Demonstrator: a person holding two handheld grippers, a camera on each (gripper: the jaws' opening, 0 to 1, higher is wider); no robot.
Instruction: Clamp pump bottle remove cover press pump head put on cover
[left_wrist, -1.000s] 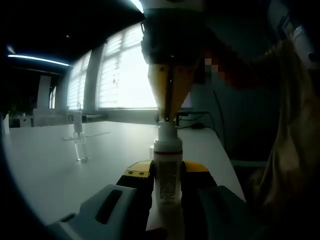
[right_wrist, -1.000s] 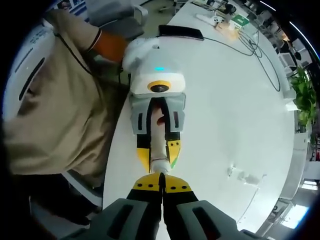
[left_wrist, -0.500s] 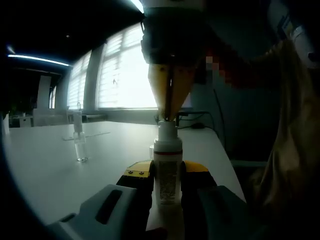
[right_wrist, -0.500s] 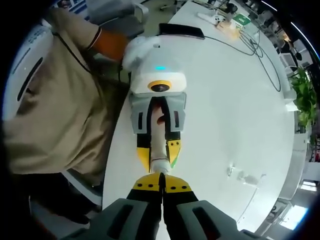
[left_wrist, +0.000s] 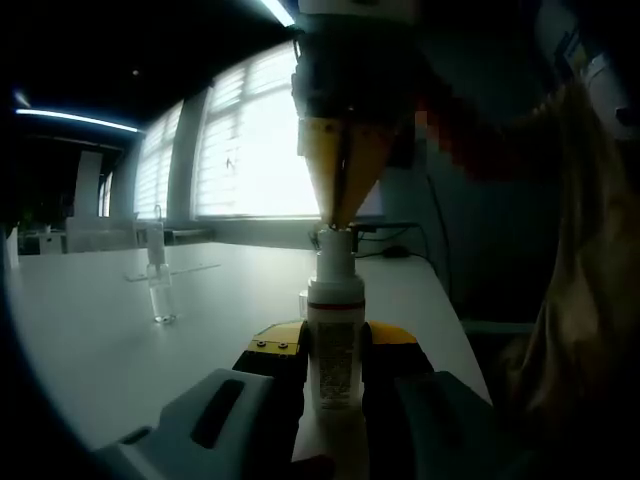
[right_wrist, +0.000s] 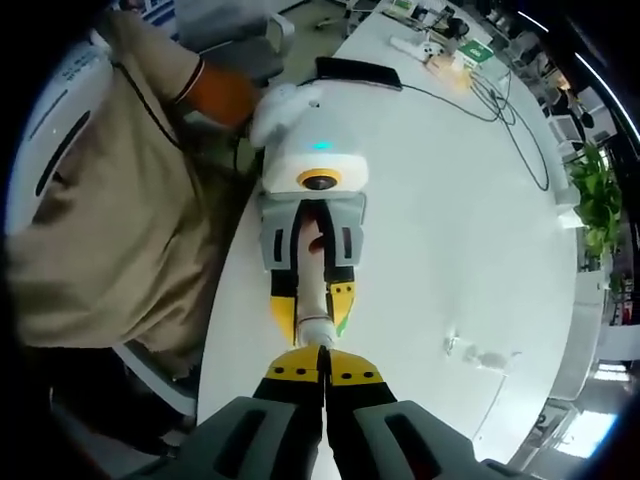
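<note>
A white pump bottle (left_wrist: 334, 345) stands upright on the white table (left_wrist: 90, 350), and my left gripper (left_wrist: 334, 335) is shut on its body. My right gripper (left_wrist: 338, 222) comes down from above, shut with nothing between its jaws, its yellow tips touching the top of the pump head (left_wrist: 334, 250). The clear cover (left_wrist: 160, 290) stands apart on the table, far to the left. In the right gripper view my right gripper (right_wrist: 322, 360) points down at the pump head (right_wrist: 315, 330), with the left gripper (right_wrist: 314, 312) around the bottle (right_wrist: 312, 285) and the cover (right_wrist: 478, 355) off to the right.
A person in a tan top (right_wrist: 100, 200) stands at the table edge on the left. A black flat device (right_wrist: 358, 70), cables (right_wrist: 500, 110) and small items lie at the far end of the table (right_wrist: 450, 220). A plant (right_wrist: 598, 195) is beyond the edge.
My right gripper has lifted a little and the pump head has come up under it. The left gripper and the bottle have stayed put.
</note>
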